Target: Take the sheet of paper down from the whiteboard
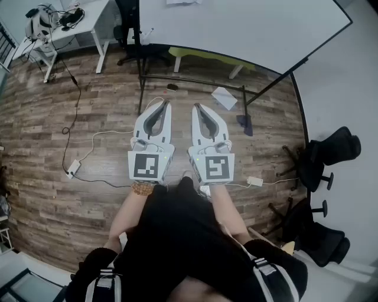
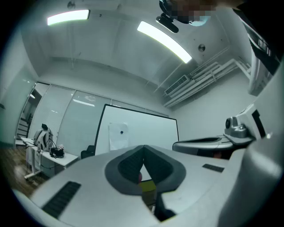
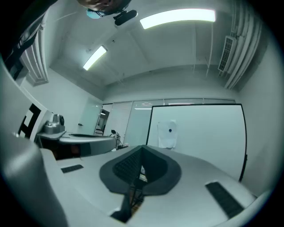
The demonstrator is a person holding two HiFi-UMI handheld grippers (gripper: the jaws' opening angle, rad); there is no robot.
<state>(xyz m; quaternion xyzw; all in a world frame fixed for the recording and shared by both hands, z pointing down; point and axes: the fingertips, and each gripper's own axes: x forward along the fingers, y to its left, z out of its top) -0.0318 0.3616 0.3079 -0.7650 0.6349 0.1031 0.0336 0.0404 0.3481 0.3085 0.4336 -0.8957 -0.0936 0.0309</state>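
A white sheet of paper point(image 2: 118, 136) hangs on the whiteboard point(image 2: 151, 133), pinned near its top by a small dark magnet point(image 2: 121, 131). The right gripper view shows the same sheet point(image 3: 167, 134) on the board point(image 3: 208, 137), some way ahead. From the head view only the sheet's bottom edge point(image 1: 183, 2) shows at the top of the board point(image 1: 248, 29). My left gripper point(image 1: 165, 104) and right gripper point(image 1: 196, 107) are held side by side in front of me, pointing at the board. Both are shut with nothing between their jaws, well short of the paper.
The whiteboard's black stand point(image 1: 195, 79) straddles the wooden floor, with a loose paper point(image 1: 224, 98) and a yellow-green bench point(image 1: 207, 58) beneath it. A white desk point(image 1: 82, 20) stands far left. Black office chairs point(image 1: 328, 156) crowd the right. Cables and a power adaptor point(image 1: 72, 169) lie on the left.
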